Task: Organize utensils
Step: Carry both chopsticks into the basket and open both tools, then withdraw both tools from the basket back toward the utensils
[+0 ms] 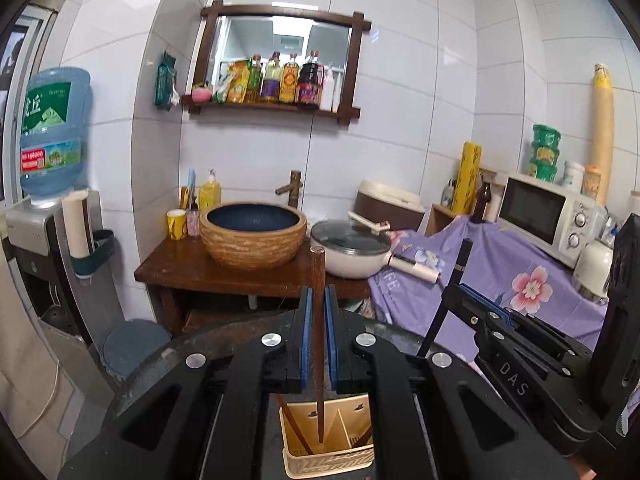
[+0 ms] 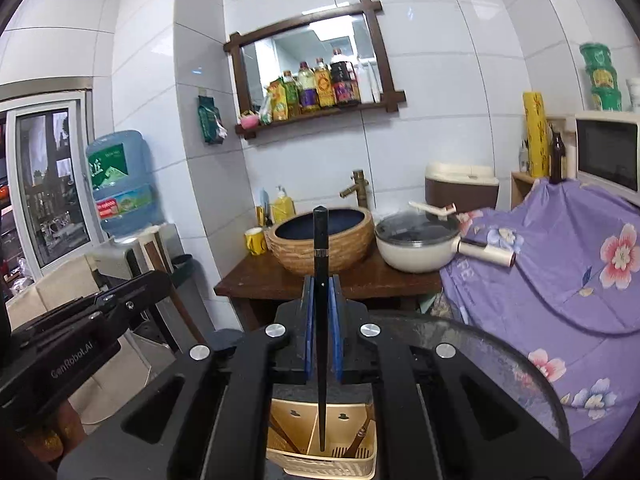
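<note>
My left gripper (image 1: 318,296) is shut on a brown wooden chopstick (image 1: 318,280) that stands upright, its tip hanging over the beige utensil holder (image 1: 294,458) below. My right gripper (image 2: 322,286) is shut on a black chopstick (image 2: 321,240), also upright, its tip over the same beige utensil holder (image 2: 280,460). The holder has divided compartments with brown utensils leaning inside. In the left wrist view the right gripper (image 1: 456,290) shows at the right with the black chopstick (image 1: 464,256) rising from it. The holder stands on a dark round table (image 2: 500,344).
Behind stands a wooden stand (image 1: 192,272) with a basin sink (image 1: 253,236) and a white lidded pan (image 1: 352,248). A purple floral cloth (image 1: 500,276) covers the counter at right, with a microwave (image 1: 548,212). A water dispenser (image 1: 52,140) stands at left.
</note>
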A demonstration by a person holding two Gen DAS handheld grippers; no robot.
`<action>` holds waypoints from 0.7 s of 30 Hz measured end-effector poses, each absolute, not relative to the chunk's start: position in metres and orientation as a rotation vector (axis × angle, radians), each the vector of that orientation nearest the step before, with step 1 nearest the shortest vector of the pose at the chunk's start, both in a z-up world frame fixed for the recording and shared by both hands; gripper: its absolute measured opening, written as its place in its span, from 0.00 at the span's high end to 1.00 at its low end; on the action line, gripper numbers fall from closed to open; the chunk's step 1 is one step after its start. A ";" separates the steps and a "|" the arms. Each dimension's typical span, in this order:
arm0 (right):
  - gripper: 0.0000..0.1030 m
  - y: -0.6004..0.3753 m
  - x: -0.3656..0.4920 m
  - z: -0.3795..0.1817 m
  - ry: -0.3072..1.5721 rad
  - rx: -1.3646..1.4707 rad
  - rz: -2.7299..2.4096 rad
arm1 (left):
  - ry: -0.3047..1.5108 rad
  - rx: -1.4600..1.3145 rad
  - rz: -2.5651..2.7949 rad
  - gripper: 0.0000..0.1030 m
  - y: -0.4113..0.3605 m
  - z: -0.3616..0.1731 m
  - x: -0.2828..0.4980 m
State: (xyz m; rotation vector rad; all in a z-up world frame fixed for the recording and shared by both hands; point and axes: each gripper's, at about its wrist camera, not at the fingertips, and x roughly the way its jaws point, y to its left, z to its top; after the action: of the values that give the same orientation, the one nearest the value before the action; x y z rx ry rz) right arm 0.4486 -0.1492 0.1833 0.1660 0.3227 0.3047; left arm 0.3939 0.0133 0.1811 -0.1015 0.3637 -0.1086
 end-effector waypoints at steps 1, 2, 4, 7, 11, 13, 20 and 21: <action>0.92 -0.149 0.453 0.174 0.337 0.166 0.299 | 0.378 -0.101 -0.107 0.94 0.013 0.173 0.398; 0.92 -0.149 0.458 0.162 0.355 0.168 0.292 | 0.389 -0.103 -0.107 0.94 0.014 0.167 0.400; 0.92 -0.147 0.464 0.146 0.381 0.160 0.290 | 0.415 -0.112 -0.109 0.93 0.015 0.151 0.407; 0.92 -0.144 0.469 0.124 0.424 0.154 0.289 | 0.448 -0.116 -0.114 0.93 0.017 0.133 0.413; 0.92 -0.140 0.474 0.103 0.461 0.146 0.292 | 0.495 -0.111 -0.118 0.94 0.015 0.108 0.421; 0.92 -0.139 0.475 0.097 0.472 0.145 0.292 | 0.509 -0.114 -0.118 0.94 0.016 0.100 0.424; 0.92 -0.139 0.481 0.084 0.480 0.136 0.284 | 0.537 -0.123 -0.107 0.94 0.019 0.084 0.431; 0.92 -0.139 0.481 0.084 0.481 0.139 0.283 | 0.540 -0.123 -0.110 0.94 0.019 0.084 0.431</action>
State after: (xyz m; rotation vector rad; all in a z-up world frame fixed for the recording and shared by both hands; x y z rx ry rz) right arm 0.4814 -0.1394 0.0840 0.1387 0.4813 0.2831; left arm 0.4315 0.0190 0.0835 -0.1228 0.5396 -0.1104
